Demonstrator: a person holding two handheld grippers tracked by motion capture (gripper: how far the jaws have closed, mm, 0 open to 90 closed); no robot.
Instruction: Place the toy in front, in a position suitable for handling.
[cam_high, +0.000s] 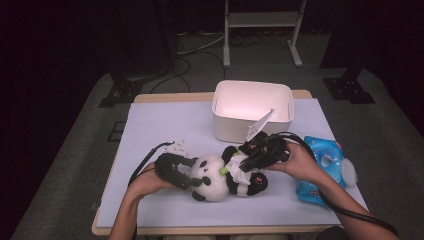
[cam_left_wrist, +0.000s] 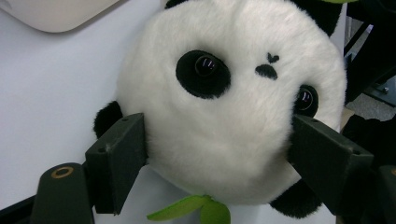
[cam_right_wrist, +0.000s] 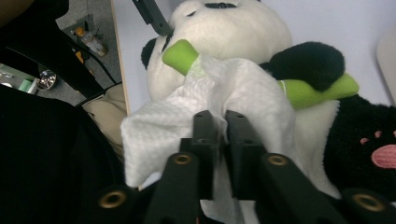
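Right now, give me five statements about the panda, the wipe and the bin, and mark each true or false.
1. The left gripper clamps the panda's head between its jaws. True.
2. The right gripper pinches a white wipe against the panda. True.
3. The panda toy sits inside the white bin. False: it lies on the table in front of the bin.
4. The panda holds a red stick. False: the bamboo stick is green.
5. A blue toy lies at the table's right edge. True.
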